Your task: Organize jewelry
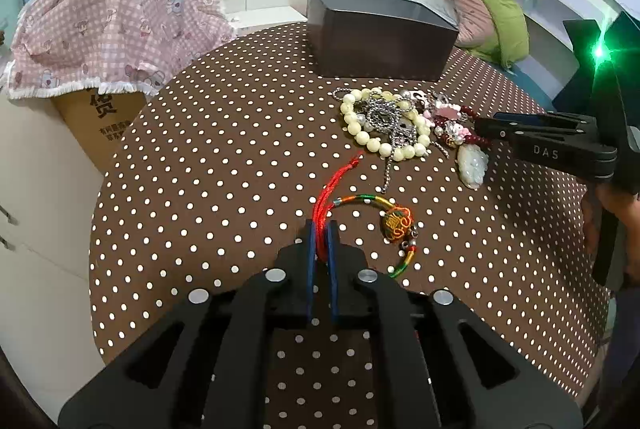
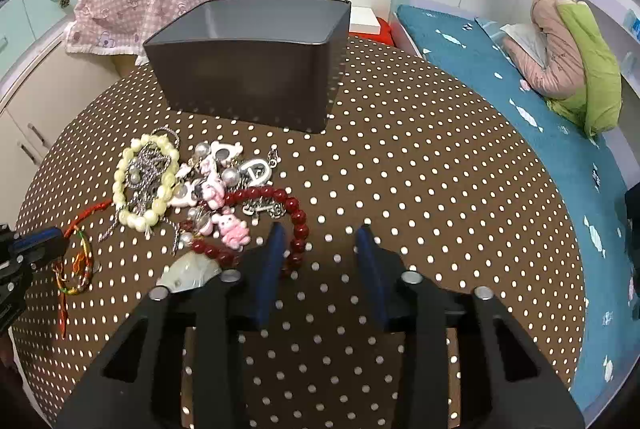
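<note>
A heap of jewelry lies on the polka-dot table (image 1: 224,165): a cream bead bracelet (image 1: 384,129), silver chains, pink charms, a dark red bead bracelet (image 2: 296,221) and a pale jade pendant (image 1: 474,163). A grey open box (image 2: 248,77) stands behind the heap. My left gripper (image 1: 321,229) is shut on the red cord (image 1: 326,197) of a multicoloured woven bracelet (image 1: 396,225). My right gripper (image 2: 320,233) is open, its left finger against the red bead bracelet. It also shows in the left wrist view (image 1: 486,131) at the heap's right edge.
A pink checked cloth (image 1: 116,29) covers a cardboard box left of the table. A bed with a teal cover (image 2: 520,117) and a pink and green pillow (image 2: 576,61) lies to the right. White cupboards stand at the left.
</note>
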Motion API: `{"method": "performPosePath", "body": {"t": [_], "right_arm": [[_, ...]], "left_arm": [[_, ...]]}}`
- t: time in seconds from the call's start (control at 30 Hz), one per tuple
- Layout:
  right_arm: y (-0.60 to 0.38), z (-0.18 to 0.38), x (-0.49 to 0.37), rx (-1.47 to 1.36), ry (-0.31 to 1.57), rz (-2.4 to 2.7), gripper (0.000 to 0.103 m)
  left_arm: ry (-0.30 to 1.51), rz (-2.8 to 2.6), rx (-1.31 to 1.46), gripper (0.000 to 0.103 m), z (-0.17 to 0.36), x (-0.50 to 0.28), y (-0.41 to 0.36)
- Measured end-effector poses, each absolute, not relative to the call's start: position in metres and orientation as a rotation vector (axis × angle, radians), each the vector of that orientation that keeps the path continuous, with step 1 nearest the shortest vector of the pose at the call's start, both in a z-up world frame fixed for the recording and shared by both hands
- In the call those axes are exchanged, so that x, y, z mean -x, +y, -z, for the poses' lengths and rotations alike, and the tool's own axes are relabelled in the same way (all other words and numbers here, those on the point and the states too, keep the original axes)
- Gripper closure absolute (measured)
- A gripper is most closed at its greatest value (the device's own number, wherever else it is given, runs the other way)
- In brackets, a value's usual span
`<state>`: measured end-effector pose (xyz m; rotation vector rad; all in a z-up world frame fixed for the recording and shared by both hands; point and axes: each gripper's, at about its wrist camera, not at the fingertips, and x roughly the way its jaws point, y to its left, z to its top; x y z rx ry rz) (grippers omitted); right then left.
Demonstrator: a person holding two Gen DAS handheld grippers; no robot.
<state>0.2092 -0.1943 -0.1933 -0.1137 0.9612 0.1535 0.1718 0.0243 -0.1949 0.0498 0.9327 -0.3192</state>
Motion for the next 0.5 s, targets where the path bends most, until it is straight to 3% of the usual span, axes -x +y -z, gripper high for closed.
{"method": "performPosePath", "body": {"t": [0.03, 0.1, 0.33, 0.4, 0.5], "right_arm": [[-0.195, 0.193, -0.208, 0.112, 0.959, -0.159, 0.079], [-0.197, 0.193, -0.206, 0.113, 0.950, -0.160, 0.096], [-0.213, 0.192, -0.188, 0.016, 0.894, -0.194, 0.096], [-0.212, 0.186, -0.186, 0.009, 0.875, -0.197, 0.096], [-0.212, 0.171, -0.179, -0.006, 0.836, -0.216, 0.097]], "left_arm": [[0.933, 0.320, -0.043, 0.093, 0.195, -0.172, 0.024], [0.934, 0.325, -0.042, 0.088, 0.195, -0.171, 0.023], [0.907, 0.304, -0.107, 0.087, 0.197, -0.167, 0.011], [0.908, 0.295, -0.098, 0.099, 0.197, -0.168, 0.011], [0.904, 0.312, -0.040, 0.100, 0.194, -0.170, 0.016]]}}
